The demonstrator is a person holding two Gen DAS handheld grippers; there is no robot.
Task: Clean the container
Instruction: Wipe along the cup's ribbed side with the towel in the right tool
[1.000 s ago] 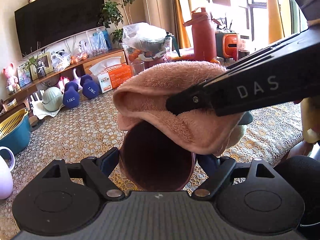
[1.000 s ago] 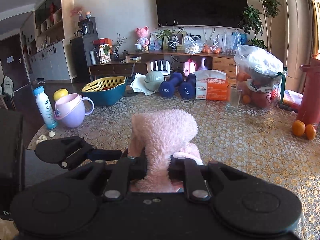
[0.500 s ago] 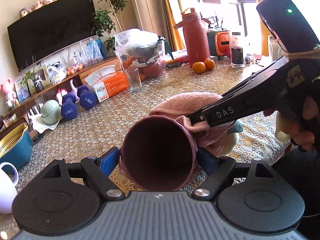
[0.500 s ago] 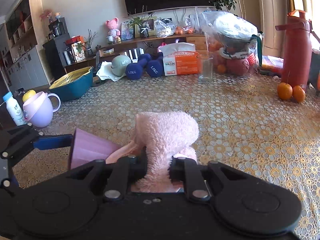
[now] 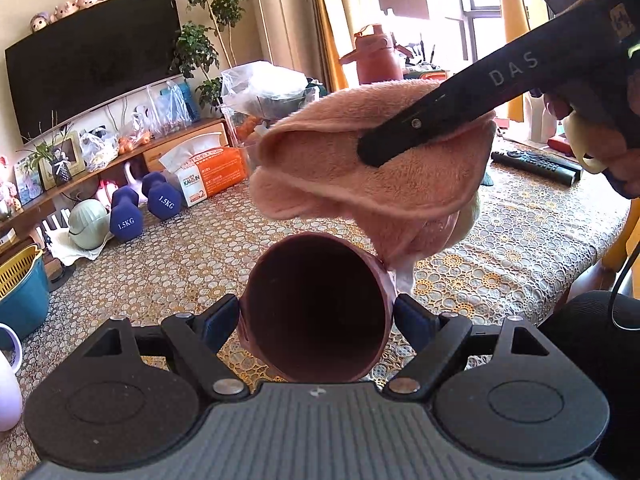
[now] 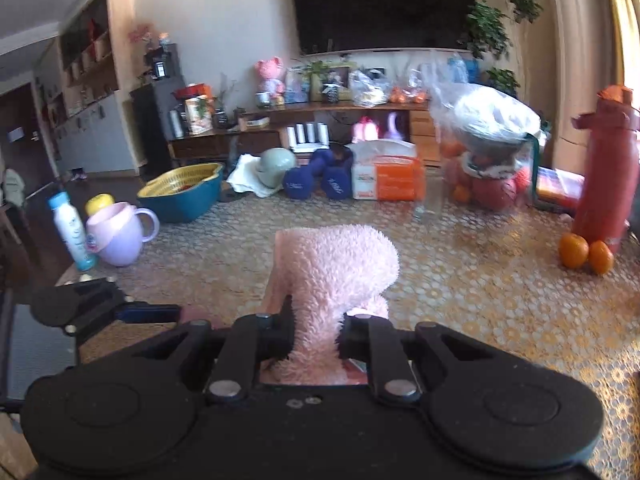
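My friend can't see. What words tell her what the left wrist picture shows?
The left gripper holds a dark pink cup on its side, open mouth toward the camera. Just above it, the right gripper pinches a fluffy pink cloth, over a lace-covered table.

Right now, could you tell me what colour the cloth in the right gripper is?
Pink; the fluffy cloth shows best in the right wrist view.

Black TV (image 6: 382, 4) on cream wall, wooden console (image 6: 248, 136) below, sunlit window (image 5: 476, 8), lace tablecloth (image 6: 480, 280).
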